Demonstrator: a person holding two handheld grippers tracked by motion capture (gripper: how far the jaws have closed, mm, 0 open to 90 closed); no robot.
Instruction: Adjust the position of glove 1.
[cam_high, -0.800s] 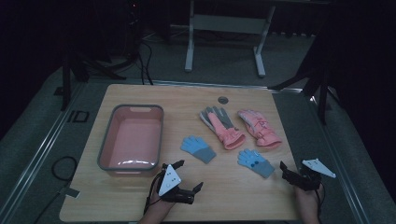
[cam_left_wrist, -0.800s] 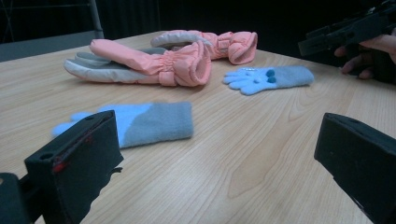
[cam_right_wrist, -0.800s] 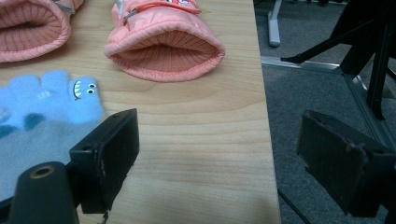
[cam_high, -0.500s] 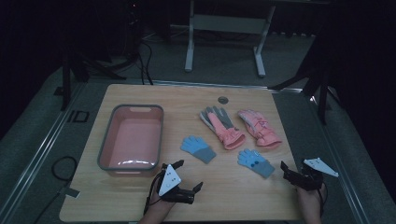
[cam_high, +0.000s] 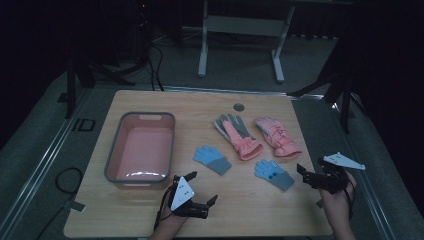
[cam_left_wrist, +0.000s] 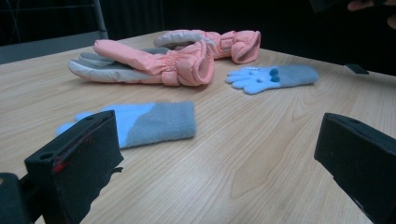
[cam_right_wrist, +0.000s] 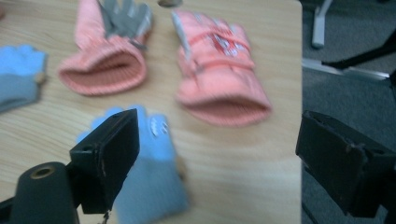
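High view: a wooden surface (cam_high: 150, 215) fills the middle of the frame. At centre left stands a pink bin (cam_high: 141, 149) with a grey rim, nothing visible inside it. Right of centre lie two pink gloves: the left pink glove (cam_high: 237, 135), grey palm showing, and just beside it the right pink glove (cam_high: 278, 137), their cuffs toward the lower edge. Below them lie two small blue gloves with grey cuffs, apart from each other: the left blue glove (cam_high: 212, 159) at centre and the right blue glove (cam_high: 273, 173) toward lower right. A dark round spot (cam_high: 239, 107) sits near the far edge of the surface.

The left tongs (cam_high: 202, 187) sit at lower centre, below the bin's near corner, jaws wide apart and holding nothing. The right tongs (cam_high: 303, 175) sit at lower right, near the surface's right edge, just right of the right blue glove, jaws also wide and holding nothing.

Left gripper view: between the spread jaws, the left blue glove (cam_left_wrist: 140, 122) lies at centre left, the pink gloves at upper centre, the right blue glove (cam_left_wrist: 273, 78) at upper right.

Right gripper view (blurred): the right blue glove (cam_right_wrist: 152, 179) lies beside the left jaw at lower centre; both pink cuffs open toward the camera above it.
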